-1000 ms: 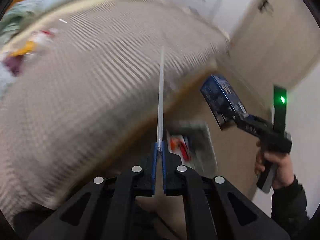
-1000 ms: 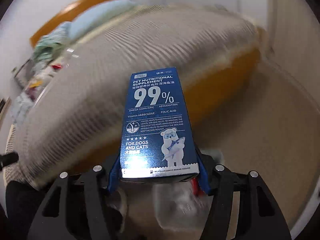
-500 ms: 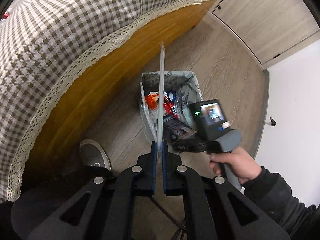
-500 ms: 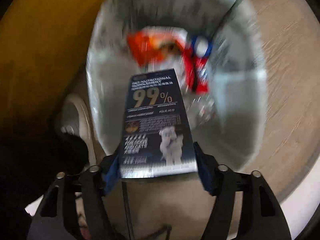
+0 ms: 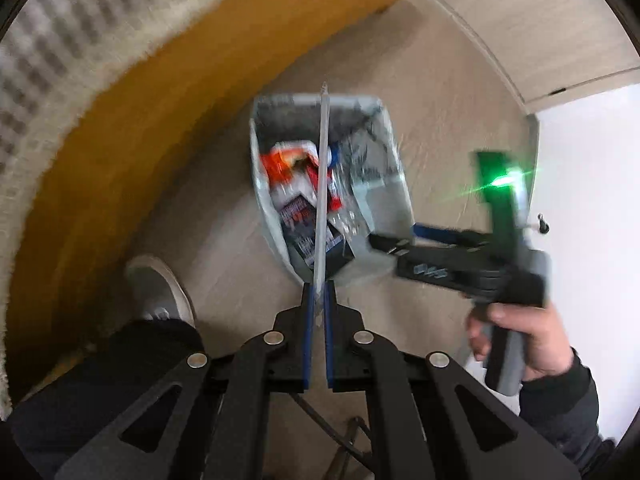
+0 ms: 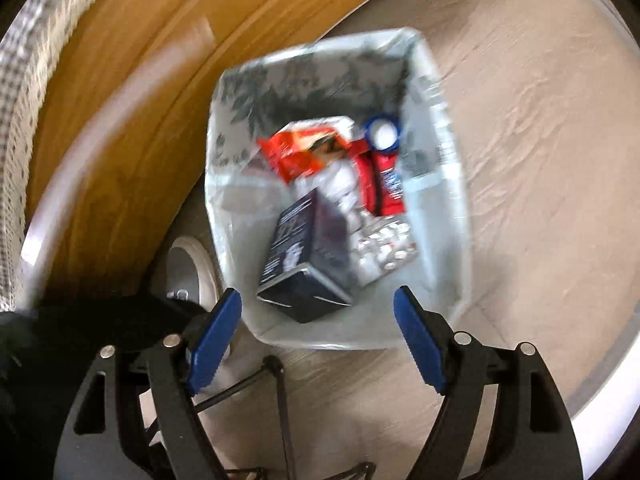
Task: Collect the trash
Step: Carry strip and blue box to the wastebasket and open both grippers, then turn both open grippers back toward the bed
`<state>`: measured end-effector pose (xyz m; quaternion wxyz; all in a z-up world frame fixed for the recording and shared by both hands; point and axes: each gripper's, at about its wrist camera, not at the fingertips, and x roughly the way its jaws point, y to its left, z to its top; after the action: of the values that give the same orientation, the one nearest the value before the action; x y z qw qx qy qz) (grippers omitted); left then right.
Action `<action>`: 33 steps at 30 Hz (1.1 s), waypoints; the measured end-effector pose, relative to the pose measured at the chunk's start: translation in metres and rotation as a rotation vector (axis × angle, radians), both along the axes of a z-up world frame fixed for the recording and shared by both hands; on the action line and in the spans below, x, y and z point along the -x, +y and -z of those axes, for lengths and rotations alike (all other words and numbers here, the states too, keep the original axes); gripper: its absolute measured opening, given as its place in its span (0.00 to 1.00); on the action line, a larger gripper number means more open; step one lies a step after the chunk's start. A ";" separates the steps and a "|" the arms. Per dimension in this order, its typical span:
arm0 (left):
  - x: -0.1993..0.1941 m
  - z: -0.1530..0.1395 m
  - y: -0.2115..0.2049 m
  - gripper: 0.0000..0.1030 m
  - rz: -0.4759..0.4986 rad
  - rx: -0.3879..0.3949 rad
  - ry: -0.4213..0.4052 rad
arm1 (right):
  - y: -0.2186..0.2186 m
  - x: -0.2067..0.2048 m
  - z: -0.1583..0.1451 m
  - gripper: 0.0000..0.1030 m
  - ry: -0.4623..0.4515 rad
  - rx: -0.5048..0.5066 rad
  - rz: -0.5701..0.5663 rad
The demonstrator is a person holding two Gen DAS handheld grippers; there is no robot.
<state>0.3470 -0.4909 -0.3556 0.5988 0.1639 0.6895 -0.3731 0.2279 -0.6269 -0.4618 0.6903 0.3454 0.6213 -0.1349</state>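
A small bin (image 6: 230,200) with a leaf-print liner stands on the wood floor, below both grippers. A dark blue pet-supplement box (image 6: 304,256) lies loose inside it, beside an orange packet (image 6: 300,148) and a red wrapper (image 6: 386,184). My right gripper (image 6: 318,294) hovers over the bin's near rim, its jaws opening, and the pads touch nothing. My left gripper (image 5: 316,292) is shut on a thin pale sheet (image 5: 322,184), seen edge-on, which sticks out over the bin (image 5: 396,148). The left wrist view shows the right gripper (image 5: 400,236) held by a hand (image 5: 532,336), and the box (image 5: 300,224) in the bin.
A wooden bed frame (image 5: 120,120) with a checked lace-edged cover (image 5: 48,40) curves along the left. A grey shoe (image 5: 160,288) and a dark trouser leg stand left of the bin. A pale door (image 5: 540,20) and a white wall lie to the right.
Both grippers swung down from the bed to point at the bin. The right gripper opened and the blue box dropped into the bin. The left gripper stays shut on the sheet.
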 end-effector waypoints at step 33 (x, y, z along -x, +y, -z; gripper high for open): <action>-0.020 0.028 -0.026 0.72 -0.212 0.052 0.173 | -0.004 0.036 -0.028 0.73 0.110 0.174 0.029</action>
<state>0.3674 -0.5172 -0.3839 0.5772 0.0417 0.7421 -0.3382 0.1914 -0.6304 -0.4338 0.6804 0.2853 0.6392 -0.2172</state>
